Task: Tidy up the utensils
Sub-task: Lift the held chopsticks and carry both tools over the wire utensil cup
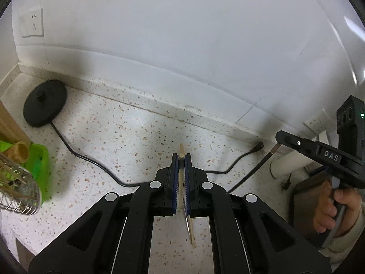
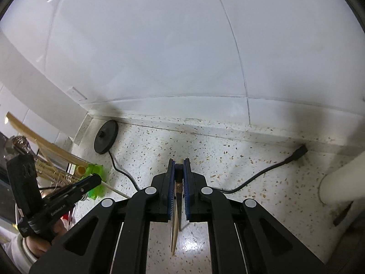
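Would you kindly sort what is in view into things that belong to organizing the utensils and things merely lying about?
Belonging to the job:
- light wooden chopstick, left gripper
- dark-tipped chopsticks, right gripper
- green utensil holder

Lying about:
- black kettle base
- black cable
- wall socket

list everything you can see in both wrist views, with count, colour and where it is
kettle base: one, black, far left on countertop near wall
power cord: one, black, across countertop
countertop: one, speckled white
green tray: one, left edge
wire holder: one, metal, in front of the tray
wall socket: one, white, upper left
white pipe: one, right edge
pale chopstick: one, in left hand-held gripper
dark-tipped chopstick: one, in right hand-held gripper
person's hand: holds right hand-held gripper
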`<action>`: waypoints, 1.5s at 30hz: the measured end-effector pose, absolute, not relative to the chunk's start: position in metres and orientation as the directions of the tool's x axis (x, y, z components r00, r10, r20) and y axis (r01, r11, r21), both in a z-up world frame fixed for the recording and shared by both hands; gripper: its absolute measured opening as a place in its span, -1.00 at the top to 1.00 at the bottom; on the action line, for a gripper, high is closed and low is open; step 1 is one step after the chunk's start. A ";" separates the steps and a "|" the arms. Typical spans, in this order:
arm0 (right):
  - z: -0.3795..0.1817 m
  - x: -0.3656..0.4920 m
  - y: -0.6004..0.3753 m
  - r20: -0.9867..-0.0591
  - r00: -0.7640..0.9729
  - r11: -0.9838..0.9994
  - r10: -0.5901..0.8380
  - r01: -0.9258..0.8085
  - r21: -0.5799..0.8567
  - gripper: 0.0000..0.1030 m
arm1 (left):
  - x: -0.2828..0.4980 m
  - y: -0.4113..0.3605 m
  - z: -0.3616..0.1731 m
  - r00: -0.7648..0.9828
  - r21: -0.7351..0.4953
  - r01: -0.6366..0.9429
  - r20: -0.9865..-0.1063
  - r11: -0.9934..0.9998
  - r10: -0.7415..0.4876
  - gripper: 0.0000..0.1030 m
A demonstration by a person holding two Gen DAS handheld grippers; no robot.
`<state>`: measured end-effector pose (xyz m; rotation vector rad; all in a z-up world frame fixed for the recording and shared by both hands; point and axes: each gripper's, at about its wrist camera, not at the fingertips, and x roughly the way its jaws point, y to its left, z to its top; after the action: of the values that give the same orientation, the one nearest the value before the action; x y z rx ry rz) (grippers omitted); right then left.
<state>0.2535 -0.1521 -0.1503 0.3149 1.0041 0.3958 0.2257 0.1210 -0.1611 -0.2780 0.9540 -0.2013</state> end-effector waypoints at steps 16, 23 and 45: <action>-0.103 0.217 -0.131 -0.698 0.553 0.890 0.456 -0.266 0.370 0.92 | 0.175 0.142 -0.109 0.682 -0.235 0.048 -0.703 0.971 -0.204 0.92; -0.082 0.211 -0.097 -0.669 0.559 0.871 0.490 -0.330 0.363 0.92 | 0.153 0.169 -0.081 0.734 -0.216 0.031 -0.658 0.976 -0.168 0.92; 0.012 0.197 0.062 -0.502 0.511 0.705 0.698 -0.614 0.355 0.92 | 0.091 0.269 0.013 0.875 -0.106 0.000 -0.482 0.994 -0.051 0.92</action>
<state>0.1968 0.0617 0.0115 0.1375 0.6662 0.7925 0.0906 0.2691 0.0131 -0.1039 0.5054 -0.0268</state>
